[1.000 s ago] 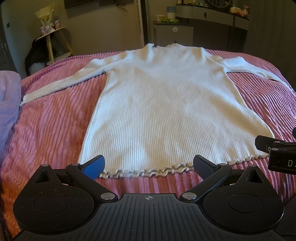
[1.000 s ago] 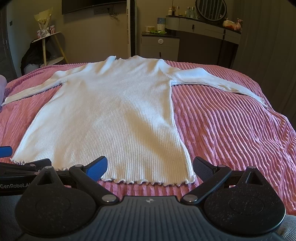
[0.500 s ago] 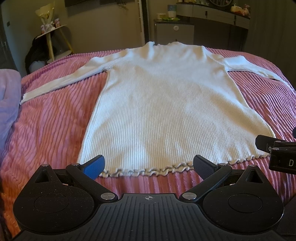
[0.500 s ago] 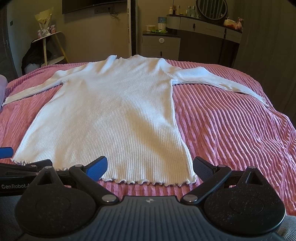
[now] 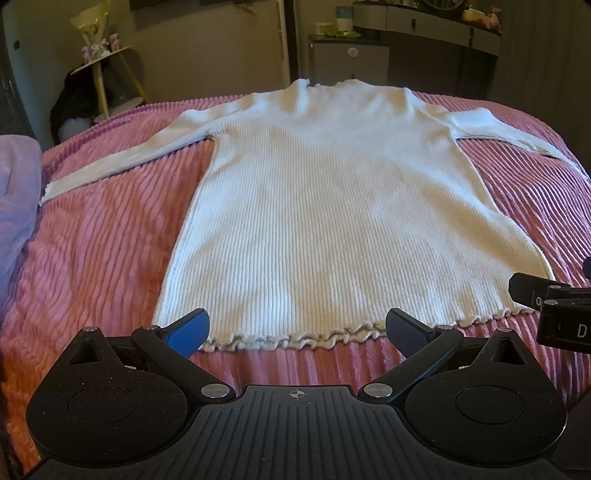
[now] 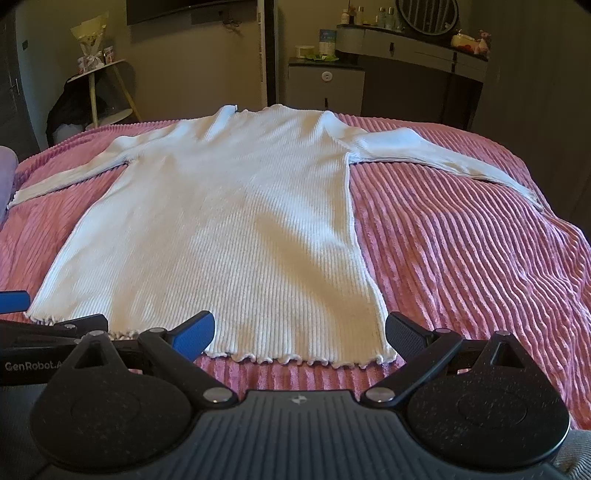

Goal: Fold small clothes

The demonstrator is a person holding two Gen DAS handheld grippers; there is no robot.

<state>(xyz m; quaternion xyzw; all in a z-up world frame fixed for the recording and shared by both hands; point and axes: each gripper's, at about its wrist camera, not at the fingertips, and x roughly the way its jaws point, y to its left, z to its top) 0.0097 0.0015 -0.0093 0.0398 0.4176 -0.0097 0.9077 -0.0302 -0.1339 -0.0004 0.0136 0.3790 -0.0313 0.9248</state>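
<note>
White sweater (image 5: pixel 332 221) flat on pink bedspread (image 5: pixel 92 258), frilled hem just beyond both grippers (image 5: pixel 295 328) (image 6: pixel 299 332) (jaws wide, empty).

A pink ribbed plush bedspread (image 5: pixel 110 258) covers the bed, and a pale lilac folded cloth (image 5: pixel 16 192) lies at its left edge. Behind the bed on the left stands a small round white side table with wooden legs (image 6: pixel 107 79); a cream wrapped bouquet (image 6: pixel 90 35) sits on it and a dark heap of clothing (image 6: pixel 68 107) leans against its base. On the right, a grey cabinet with a round knob (image 6: pixel 325 86) stands beside a dark dressing table with drawers (image 6: pixel 421 55), and a round mirror (image 6: pixel 426 16) rises above it
</note>
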